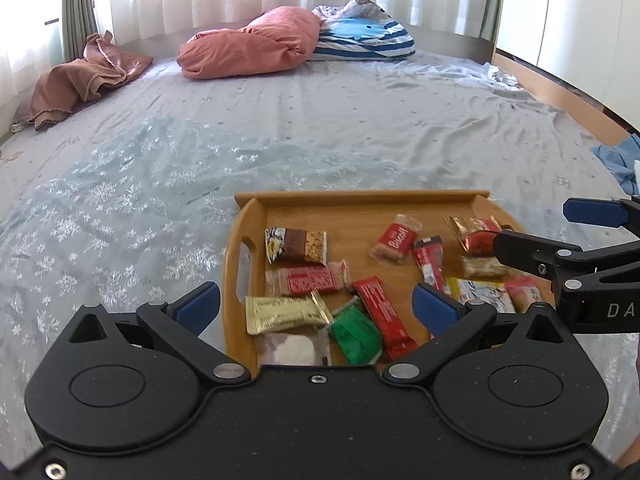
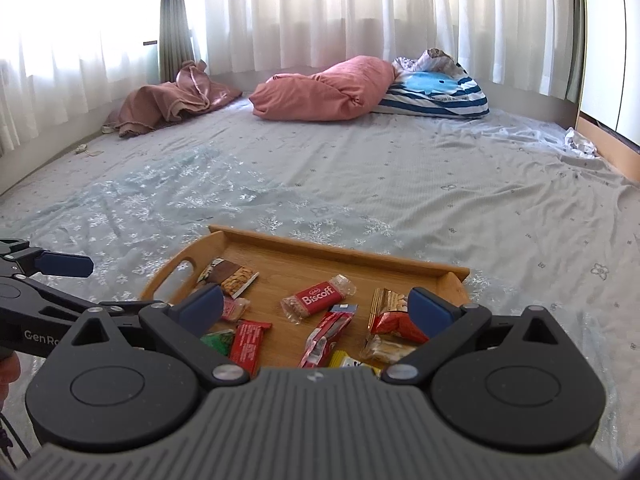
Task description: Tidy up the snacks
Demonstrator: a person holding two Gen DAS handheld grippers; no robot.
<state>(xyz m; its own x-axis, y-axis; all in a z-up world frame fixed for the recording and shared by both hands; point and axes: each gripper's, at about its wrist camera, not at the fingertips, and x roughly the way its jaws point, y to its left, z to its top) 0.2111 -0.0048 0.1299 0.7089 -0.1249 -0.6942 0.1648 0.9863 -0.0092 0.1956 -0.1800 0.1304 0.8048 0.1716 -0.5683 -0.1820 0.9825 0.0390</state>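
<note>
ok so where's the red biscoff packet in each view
Left wrist view: the red Biscoff packet with clear ends lies upper-middle on the wooden tray, right of the brown almond bar wrapper.
Right wrist view: the same packet sits mid-tray, between the open jaws, again right of the almond bar.
Shared landmark: the pink pillow at the bed's far end.
</note>
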